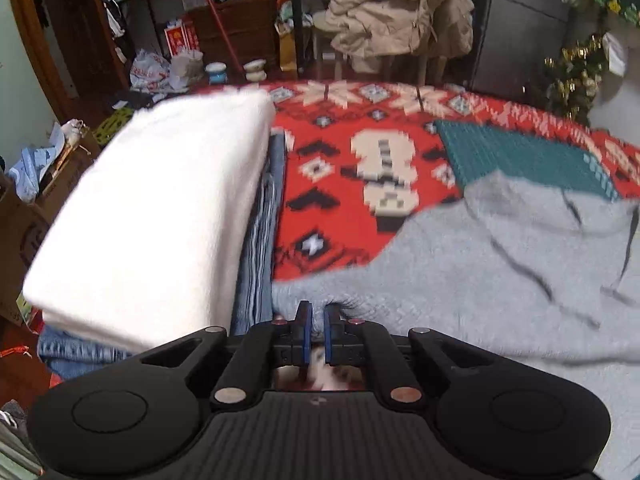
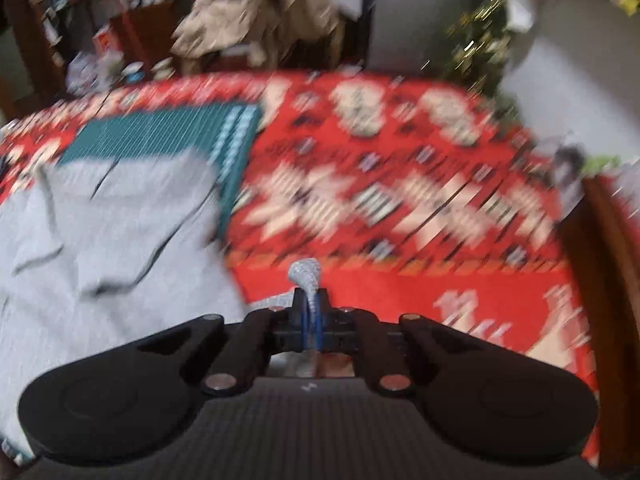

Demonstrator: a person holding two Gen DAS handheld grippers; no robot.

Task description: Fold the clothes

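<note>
We've got the grey sweater sprawled on the near side of the red patterned surface. Left claw pinches its near hem, right claw clenched on a corner. Soft, limp knit; gripping the edges suits it.

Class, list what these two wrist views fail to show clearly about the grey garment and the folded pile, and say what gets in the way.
- Grey garment, left wrist view: its type and full outline; the right and bottom edges cut it off.
- Right gripper, right wrist view: which part of the garment it pinches; motion blur.
- Blue denim, left wrist view: how many pieces; the white folded cloth covers it.
</note>
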